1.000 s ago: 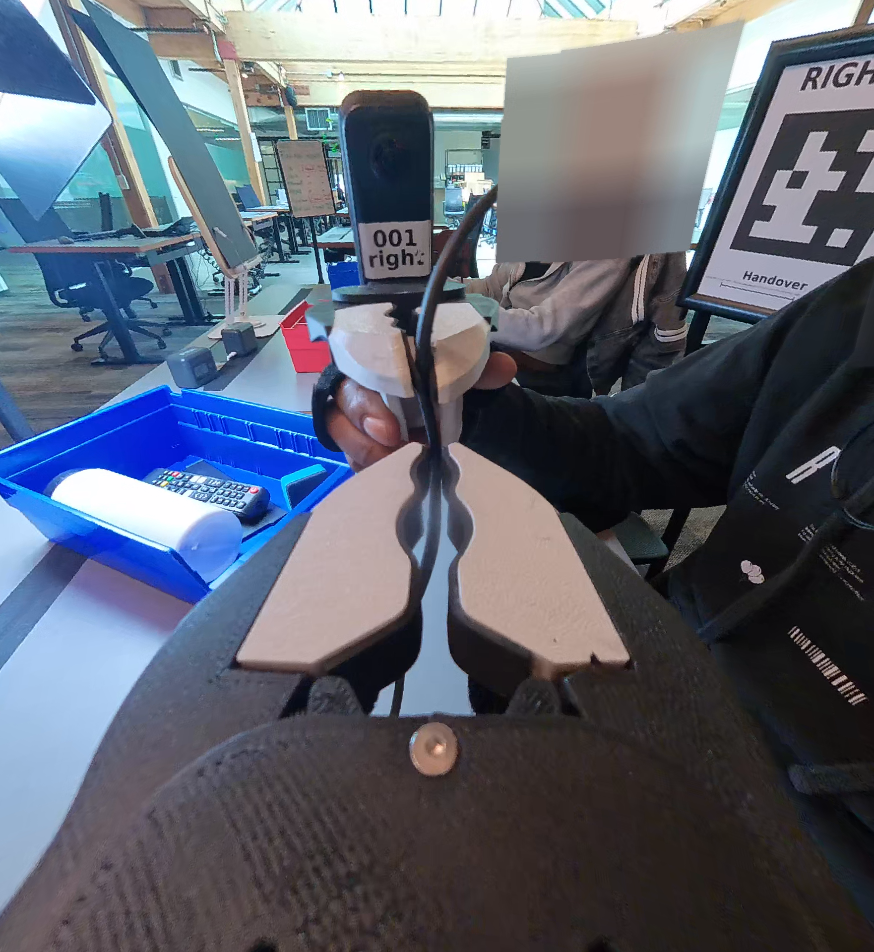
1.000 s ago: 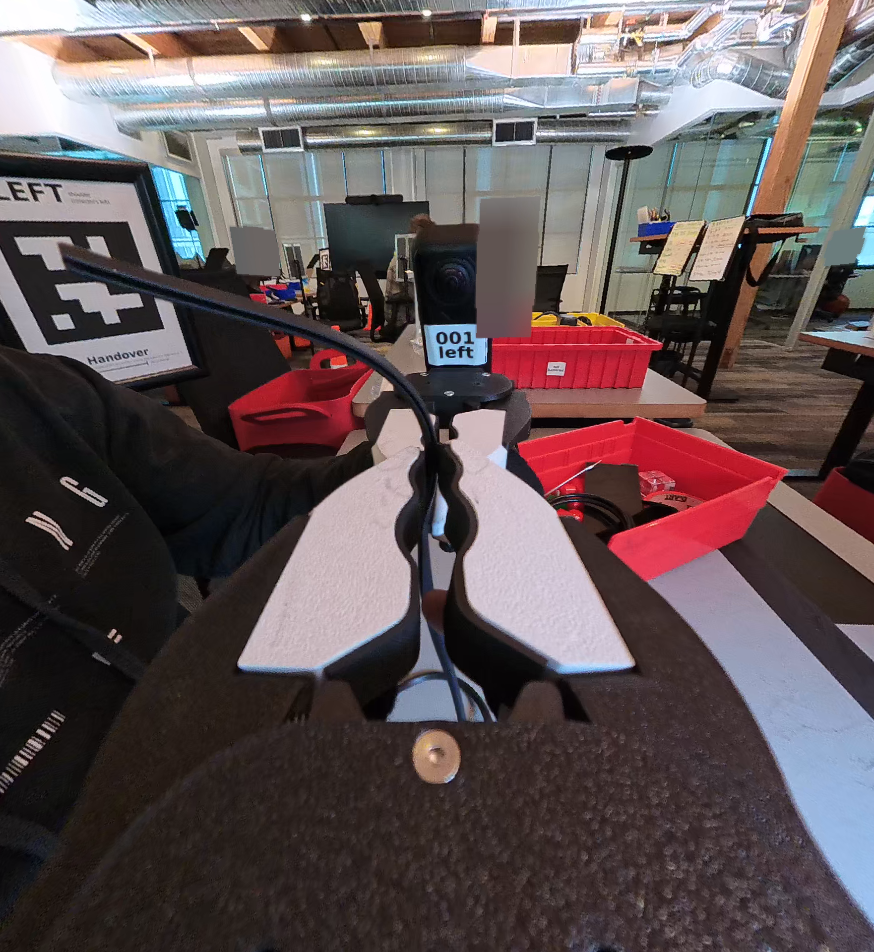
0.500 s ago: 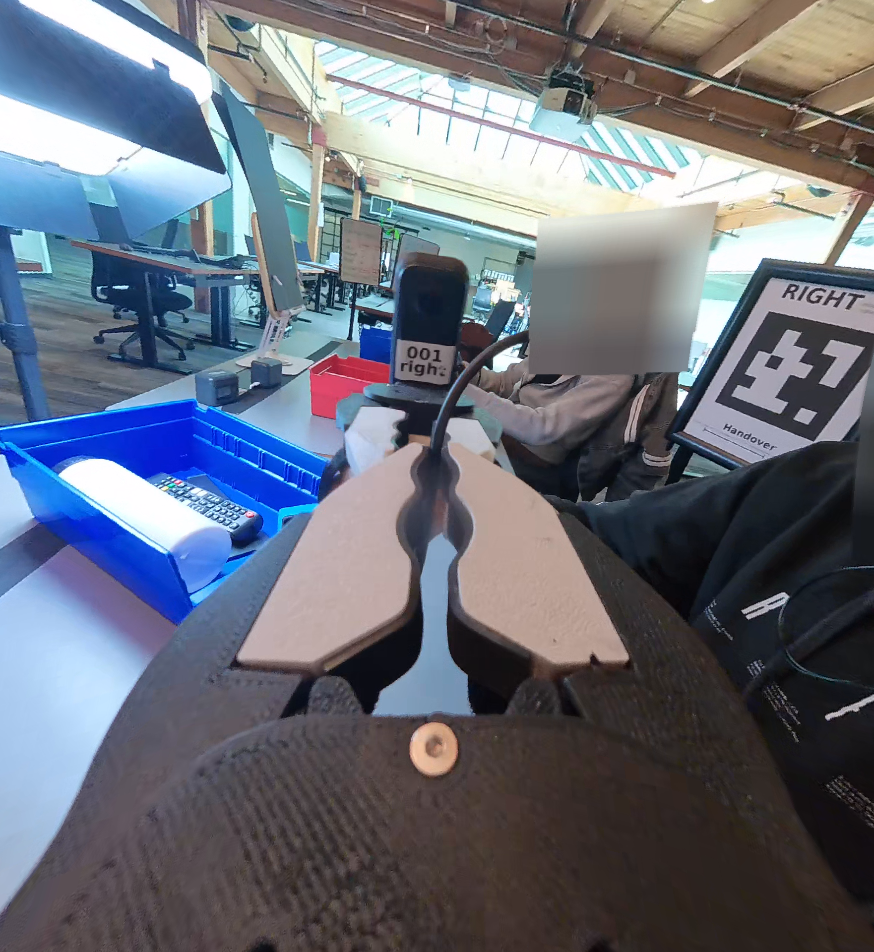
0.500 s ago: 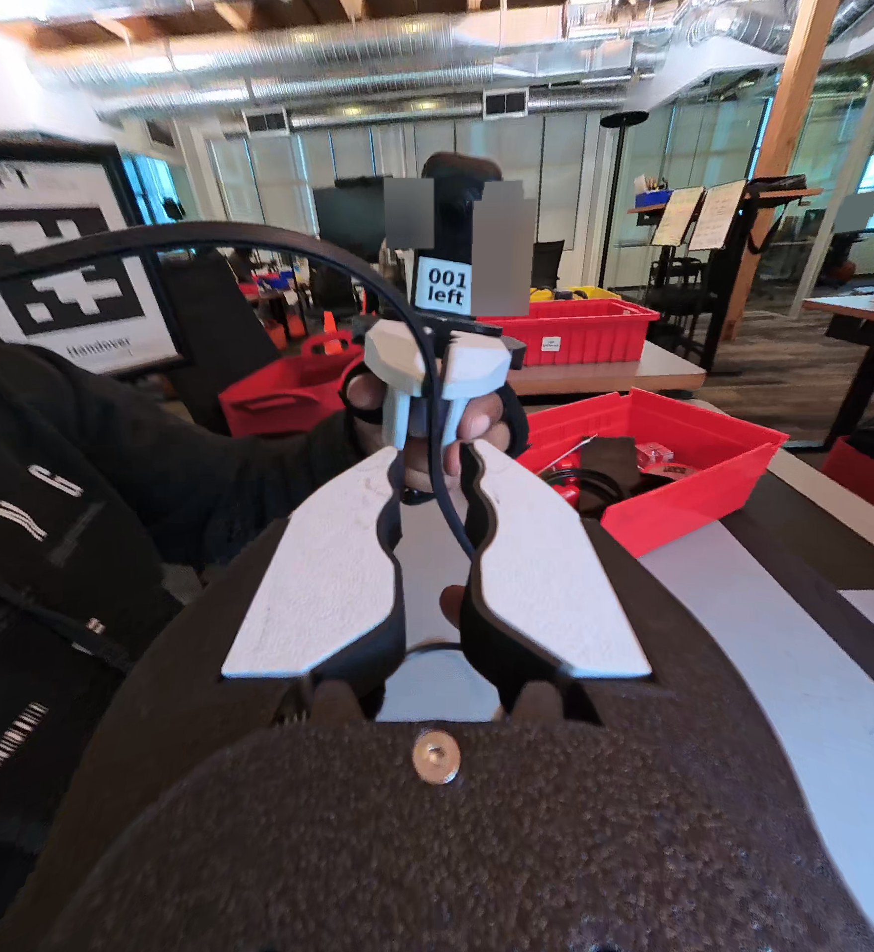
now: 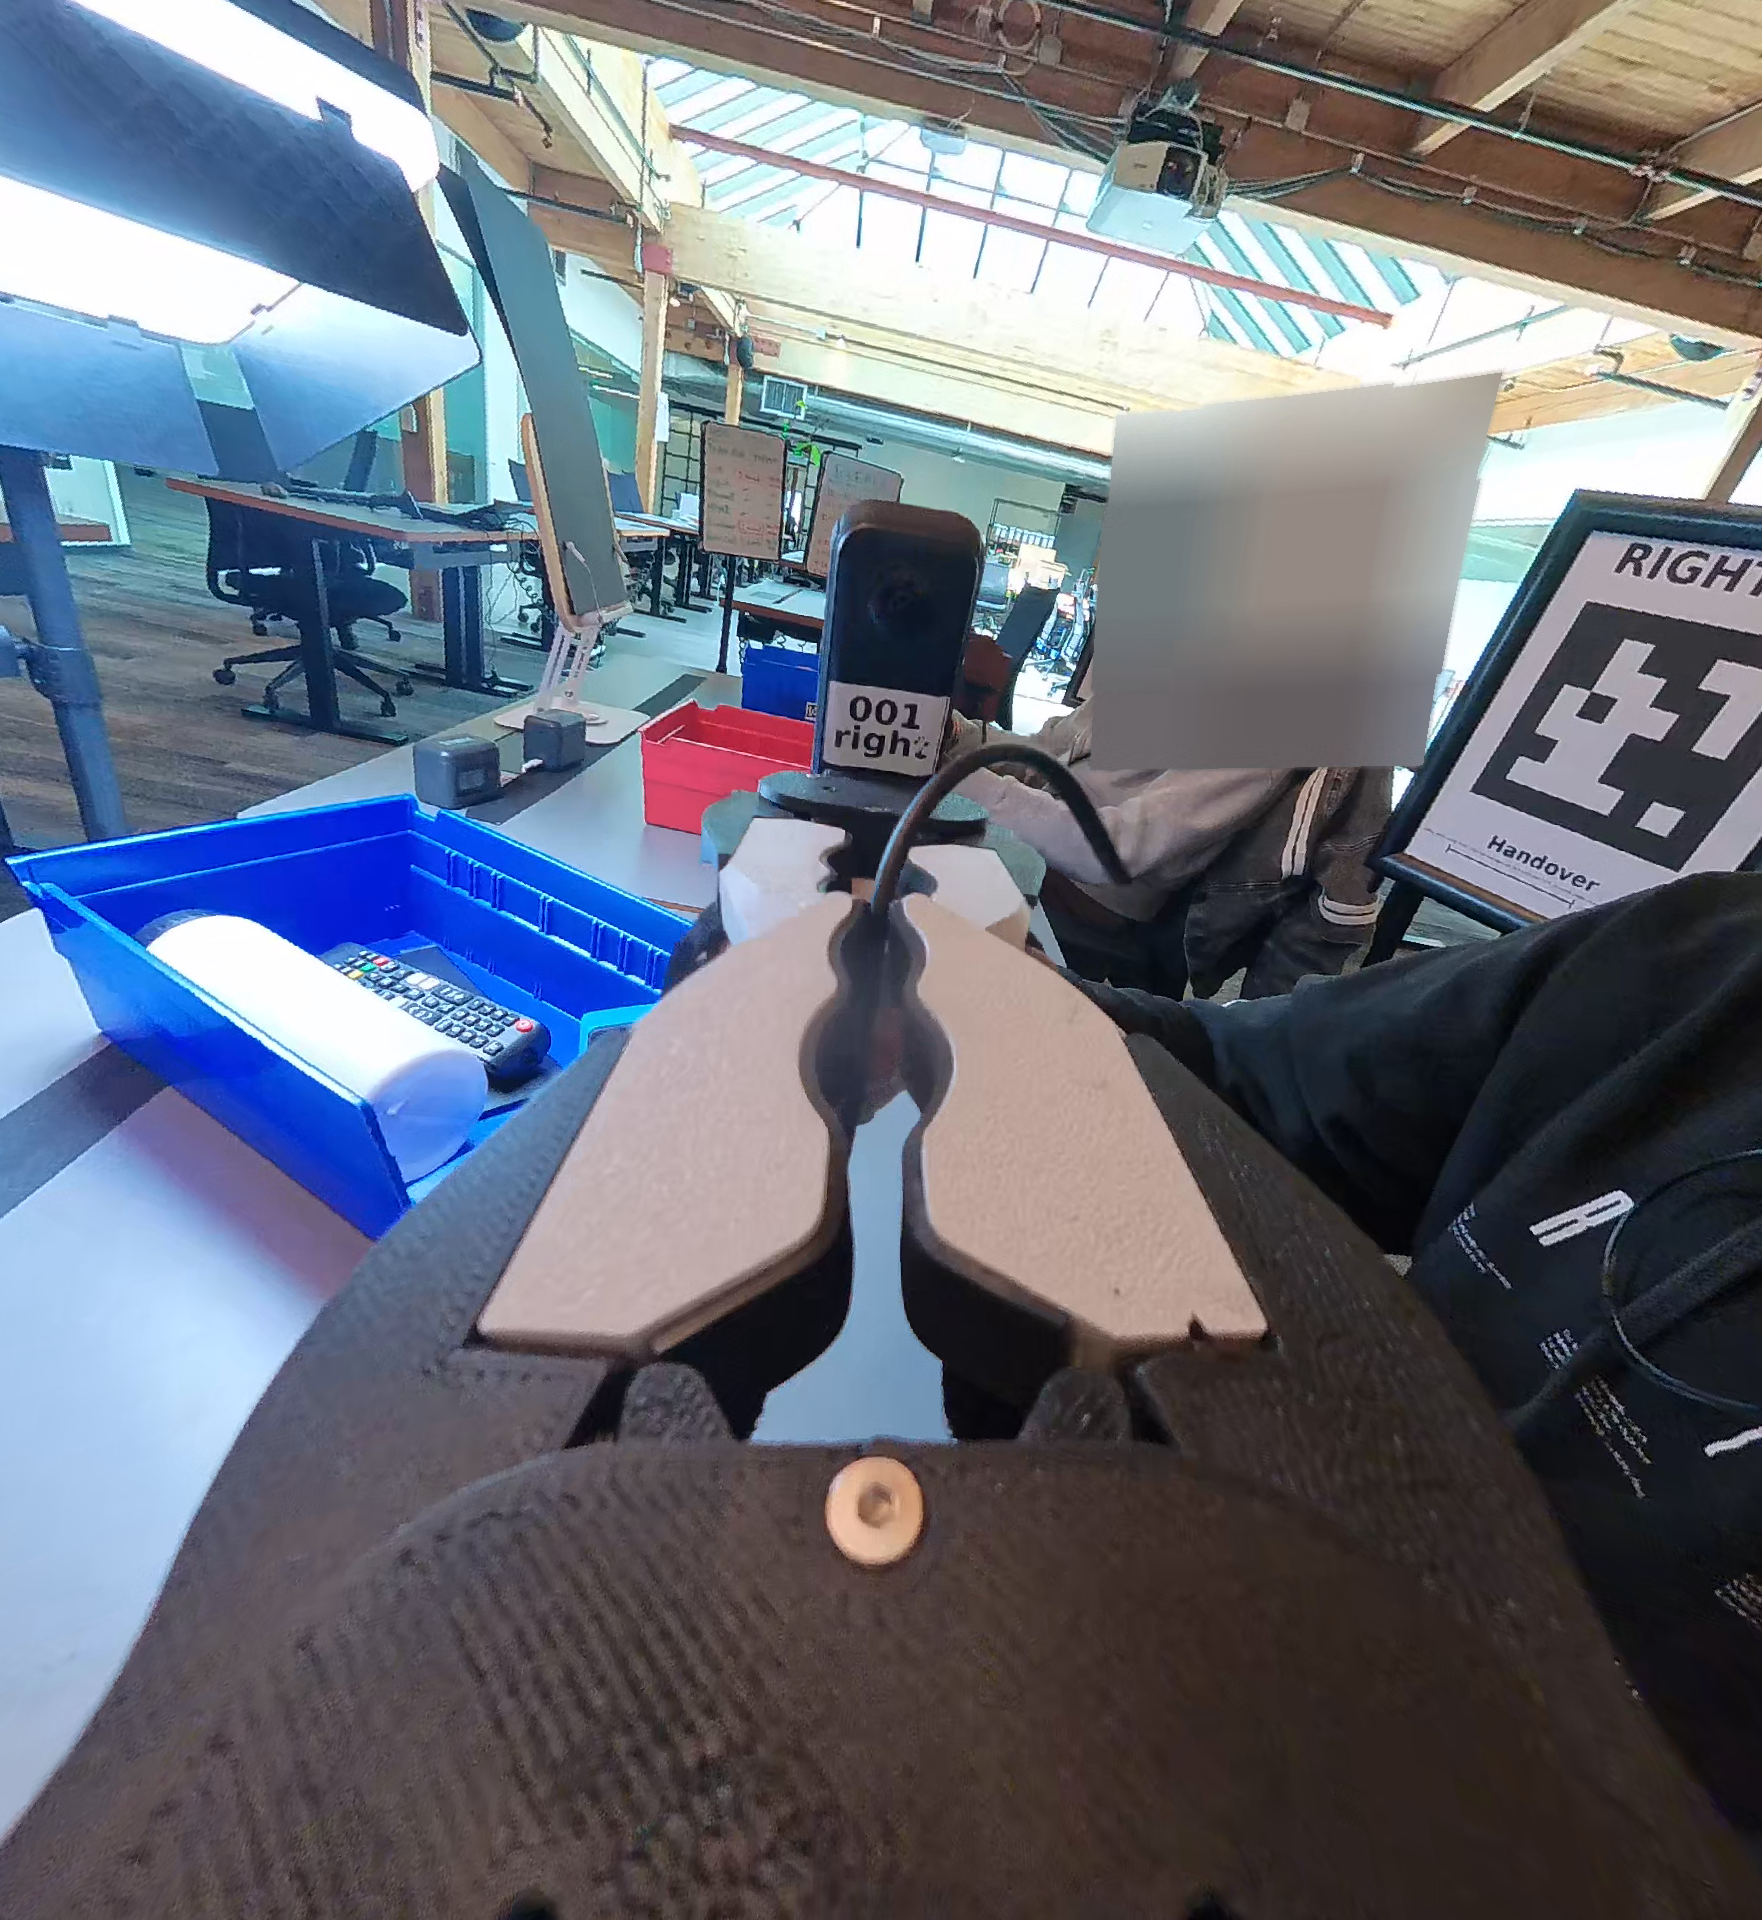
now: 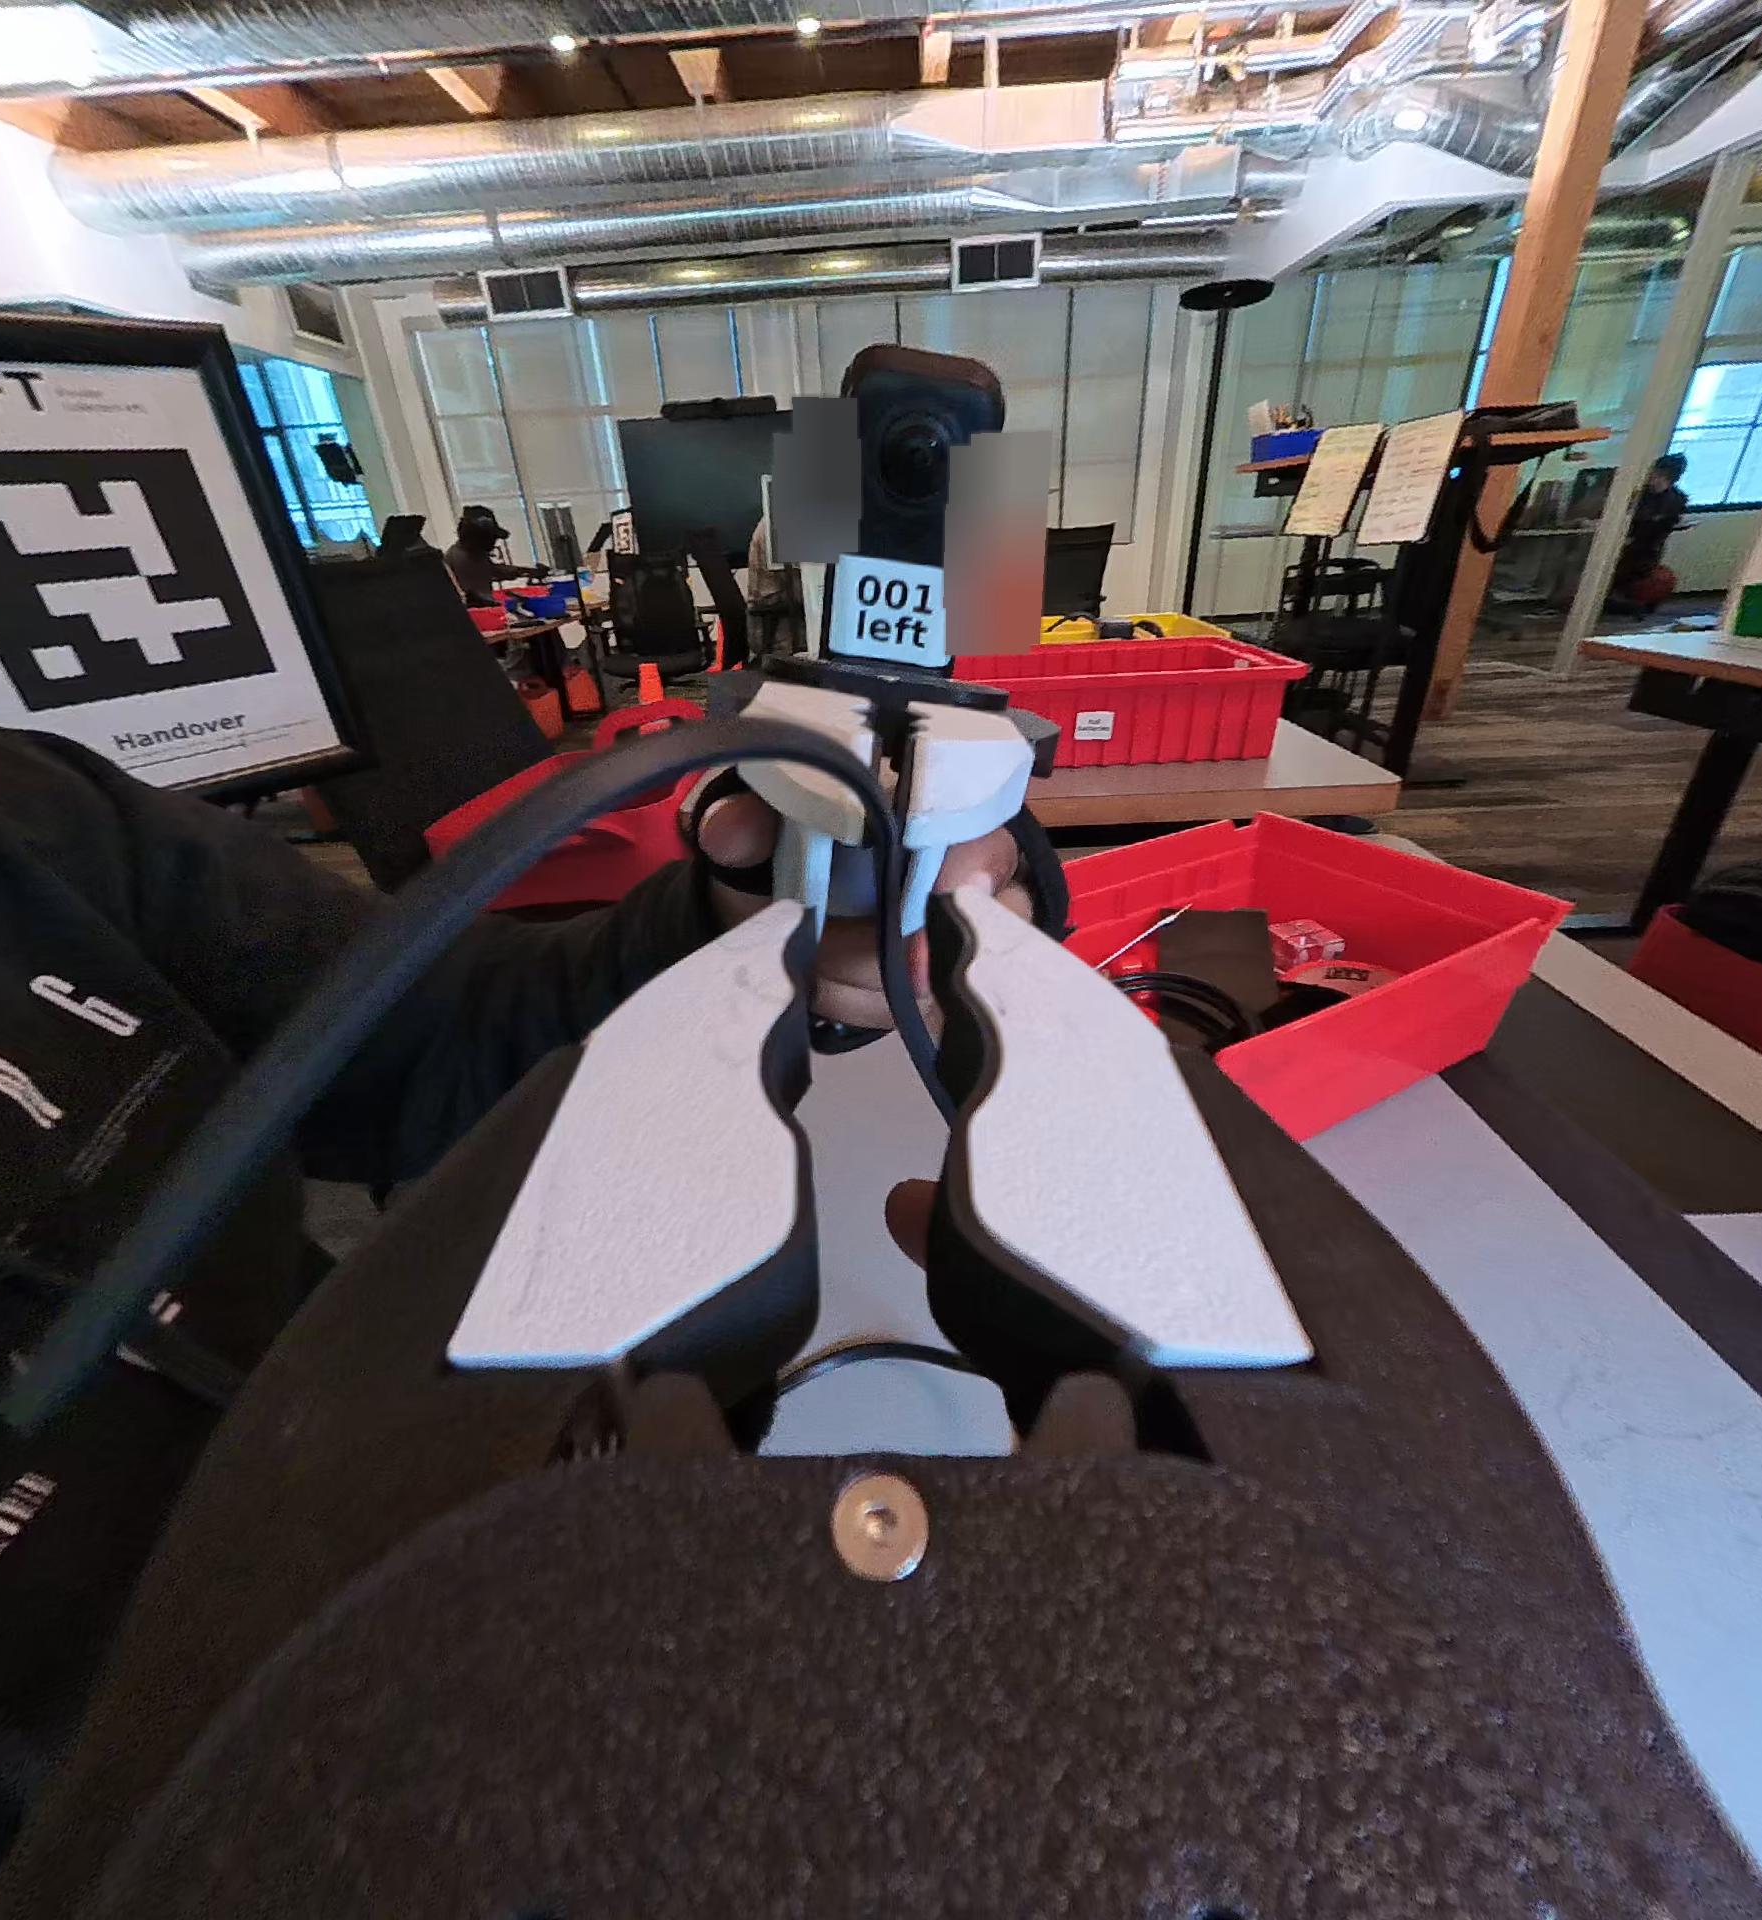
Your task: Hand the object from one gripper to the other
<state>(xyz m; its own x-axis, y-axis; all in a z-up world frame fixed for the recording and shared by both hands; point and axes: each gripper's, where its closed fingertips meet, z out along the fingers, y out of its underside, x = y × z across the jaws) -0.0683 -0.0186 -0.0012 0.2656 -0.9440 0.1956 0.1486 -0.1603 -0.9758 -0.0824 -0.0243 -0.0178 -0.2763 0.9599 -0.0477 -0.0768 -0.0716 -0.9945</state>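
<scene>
A thin black cable [image 5: 1010, 756] is the object. My left gripper [image 5: 873, 916] is shut on it; the cable leaves the closed fingertips, arcs up and drops to the right. My right gripper [image 6: 877, 920] is open. The cable [image 6: 903, 987] runs loosely through the gap between its fingers, lies against the inner edge of the right finger [image 6: 1085, 1132], and sweeps off to the lower left. The two grippers face each other tip to tip, a short way apart. The right gripper [image 5: 872, 883] shows just beyond my left fingertips, and the left gripper [image 6: 887, 774] beyond my right ones.
A blue bin [image 5: 233, 1049] holds a white roll [image 5: 337, 1029] and a remote control [image 5: 441, 1003] on the grey table [image 5: 77, 1403]. A red bin [image 6: 1376, 1029] holds small parts on the right. Framed marker signs [image 5: 1646, 717] [image 6: 108, 582] stand behind. A person's black sleeve [image 5: 1479, 1039] is close by.
My right gripper has opened and let go of the cable. My left gripper stays shut on it. The two grippers have drawn slightly apart.
</scene>
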